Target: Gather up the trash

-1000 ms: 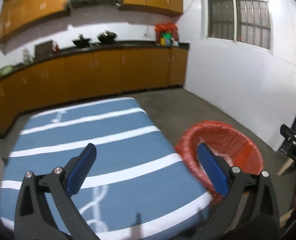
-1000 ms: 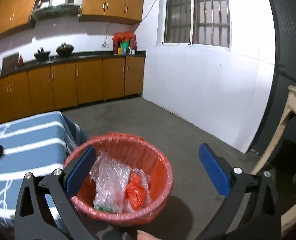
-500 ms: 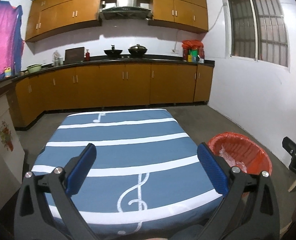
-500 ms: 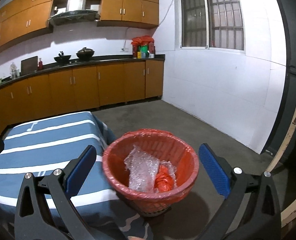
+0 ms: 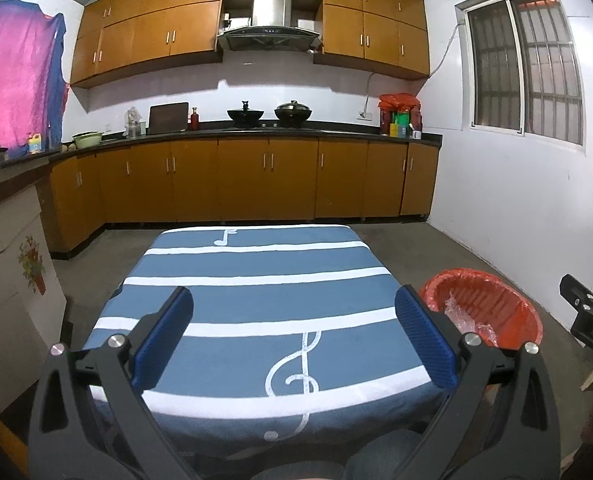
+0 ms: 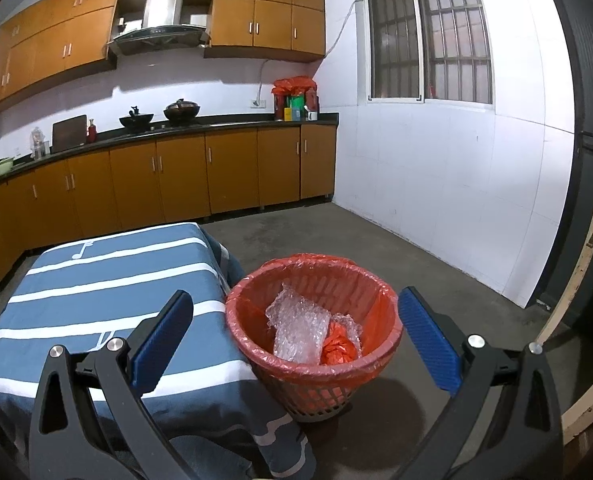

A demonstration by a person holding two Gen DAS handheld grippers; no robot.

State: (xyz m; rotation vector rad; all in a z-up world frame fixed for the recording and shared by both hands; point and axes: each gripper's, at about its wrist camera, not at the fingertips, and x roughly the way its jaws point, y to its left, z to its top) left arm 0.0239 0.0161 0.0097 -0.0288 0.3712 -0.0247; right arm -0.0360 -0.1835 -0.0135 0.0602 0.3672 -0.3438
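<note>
Both grippers hang empty with blue-padded fingers spread wide, the left gripper [image 5: 294, 336] over the blue, white-striped cloth-covered table [image 5: 256, 280], the right gripper [image 6: 296, 336] above the red-lined plastic wastebasket [image 6: 312, 364]. The basket stands on the concrete floor just beside the table, holding crumpled clear bubble wrap [image 6: 300, 328] and a red wad [image 6: 338, 350]. Beyond run brown wooden kitchen cabinets [image 5: 256, 180].

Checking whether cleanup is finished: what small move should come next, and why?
Probably just lower both tools and stop. The left tool and right tool are open and empty, the table shows no trash, and bubble wrap already lies in the bin.
</note>
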